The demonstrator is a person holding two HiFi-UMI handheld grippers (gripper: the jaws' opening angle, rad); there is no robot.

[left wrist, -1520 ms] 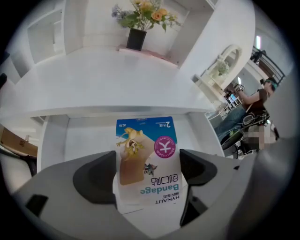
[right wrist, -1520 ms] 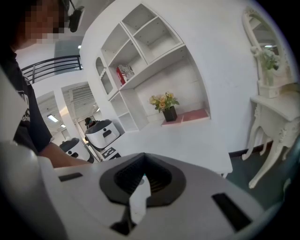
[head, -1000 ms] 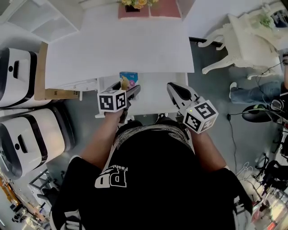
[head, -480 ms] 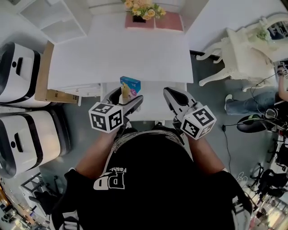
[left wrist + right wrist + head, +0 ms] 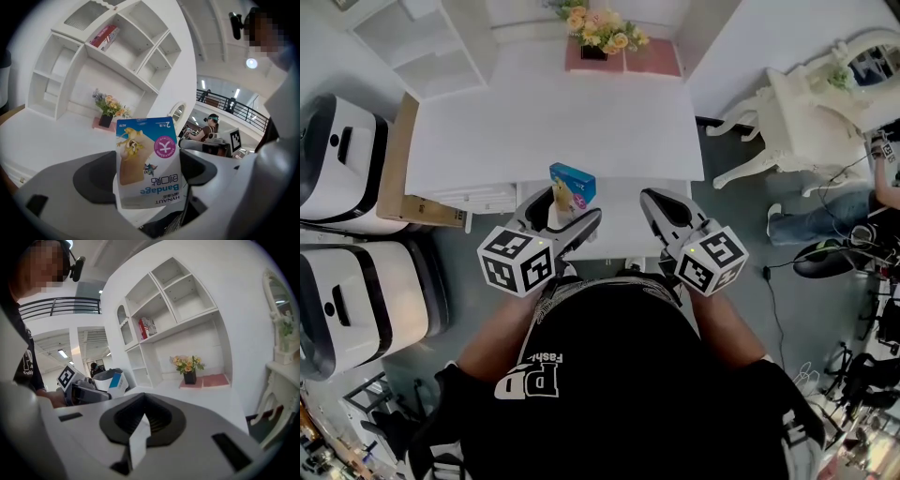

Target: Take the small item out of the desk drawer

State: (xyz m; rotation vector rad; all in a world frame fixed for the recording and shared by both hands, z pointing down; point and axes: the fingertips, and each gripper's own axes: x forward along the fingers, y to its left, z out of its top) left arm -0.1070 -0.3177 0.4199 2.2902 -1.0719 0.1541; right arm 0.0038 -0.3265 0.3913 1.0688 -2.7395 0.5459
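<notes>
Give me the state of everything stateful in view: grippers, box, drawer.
Left gripper: shut on the bandage box.
Bandage box: clamped between the left jaws, held in the air, print upside down in the left gripper view.
Right gripper: shut, holding nothing.
Desk drawer: pulled open.
Flower pot: upright at the desk's back.

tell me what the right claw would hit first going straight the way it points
Likely nothing near: the right claw points over the desk toward the shelves left of the flowers, though depth is unclear.
</notes>
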